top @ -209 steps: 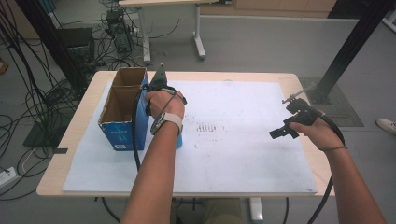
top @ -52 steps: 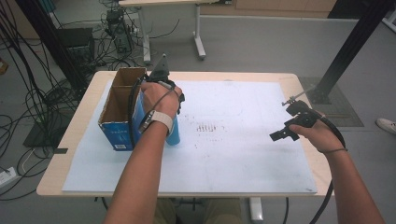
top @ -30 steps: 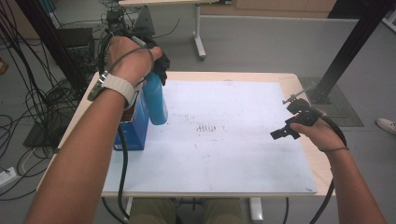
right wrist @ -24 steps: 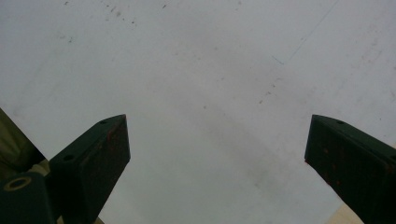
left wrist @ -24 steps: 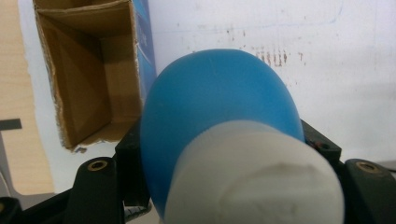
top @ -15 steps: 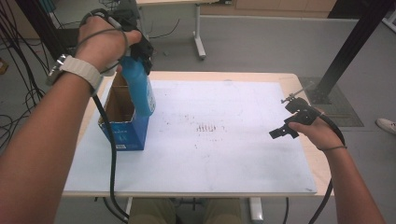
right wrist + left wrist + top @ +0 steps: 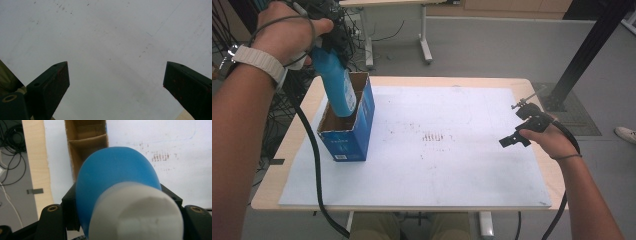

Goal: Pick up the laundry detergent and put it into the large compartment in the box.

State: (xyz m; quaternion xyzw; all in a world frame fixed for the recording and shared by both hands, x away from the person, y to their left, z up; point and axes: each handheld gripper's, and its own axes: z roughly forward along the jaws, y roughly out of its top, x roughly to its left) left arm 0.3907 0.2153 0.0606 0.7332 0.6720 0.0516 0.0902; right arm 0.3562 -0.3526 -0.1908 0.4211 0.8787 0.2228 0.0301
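Note:
High in my left gripper (image 7: pixel 330 46) hangs a blue bottle (image 7: pixel 337 89) with a white cap (image 7: pixel 136 216), the jaws shut on it just under the cap. The bottle's lower end dips into the open top of a cardboard box (image 7: pixel 354 134) with blue sides, which stands at the left of the table. In the left gripper view the blue bottle (image 7: pixel 117 180) hides most of the box (image 7: pixel 86 137), whose inner divider shows behind it. My right gripper (image 7: pixel 517 127) rests at the table's right side, open over the white sheet (image 7: pixel 112 30) with nothing between its jaws (image 7: pixel 115 77).
A white sheet (image 7: pixel 452 165) with faint brown marks covers most of the wooden table (image 7: pixel 299 145). Cables (image 7: pixel 314 165) trail from the left gripper over the table's left edge. A black post (image 7: pixel 584 55) and another table's legs (image 7: pixel 424 35) stand beyond the far edge.
The left gripper has lifted the blue bottle from the table beside the box, carried it up and left, and brought its lower end into the box. The right gripper has stayed put.

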